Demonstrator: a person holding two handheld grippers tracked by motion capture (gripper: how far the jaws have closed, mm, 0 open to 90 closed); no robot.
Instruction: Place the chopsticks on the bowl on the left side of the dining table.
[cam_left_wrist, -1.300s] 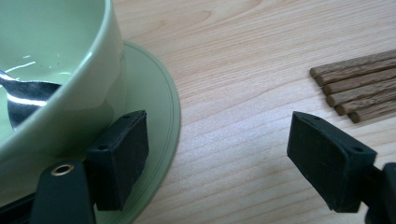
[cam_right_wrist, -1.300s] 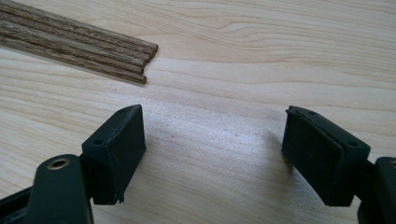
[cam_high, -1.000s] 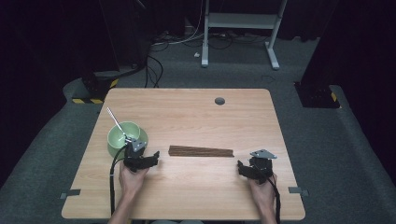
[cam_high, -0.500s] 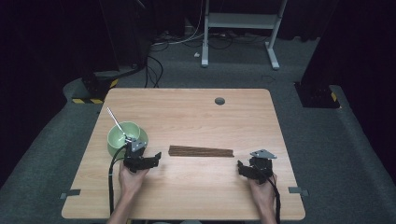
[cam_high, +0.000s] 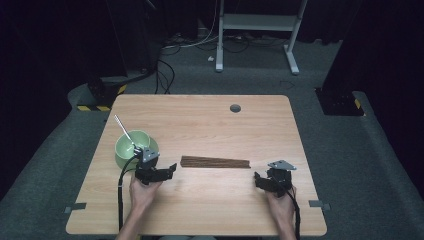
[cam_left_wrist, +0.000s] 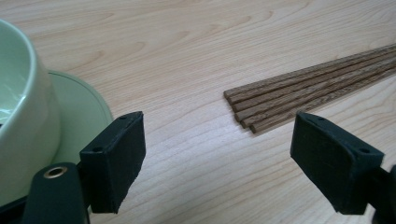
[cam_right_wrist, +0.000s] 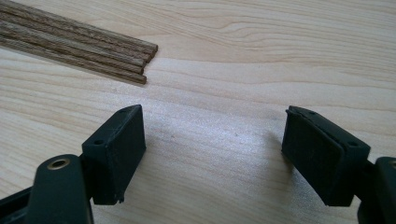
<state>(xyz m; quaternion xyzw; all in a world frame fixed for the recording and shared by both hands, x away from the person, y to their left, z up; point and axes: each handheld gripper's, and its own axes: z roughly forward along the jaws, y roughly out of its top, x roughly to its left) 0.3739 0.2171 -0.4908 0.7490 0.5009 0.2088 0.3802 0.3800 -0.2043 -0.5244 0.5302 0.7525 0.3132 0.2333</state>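
In the middle of the high view, a little below centre, we see the bundle of wooden sticks (cam_high: 215, 162) lying flat on the bench (cam_high: 200, 125), side by side and touching, running left to right. Our left gripper (cam_high: 170, 171) sits just beside its left end, and our right gripper (cam_high: 258, 179) near its right end; both have their jaws spread wide and hold nothing.

In the left gripper view the stick ends (cam_left_wrist: 243, 109) lie at centre right, ahead of the jaws, with the green bowl (cam_left_wrist: 21, 116) and its saucer (cam_left_wrist: 79, 116) at the left edge. In the right gripper view the other stick ends (cam_right_wrist: 140, 60) reach in from the upper left.

We judge these sticks to be light, stiff and thin, with a grained surface that should not be slippery against the black pads. The trouble is that they are loose: pinch one and the rest may roll or fan apart. They also lie flush on the bench, leaving little room beneath. We would take hold across the whole bundle near each end, jaws straddling its width, and squeeze the sticks together before lifting, keeping both ends level.
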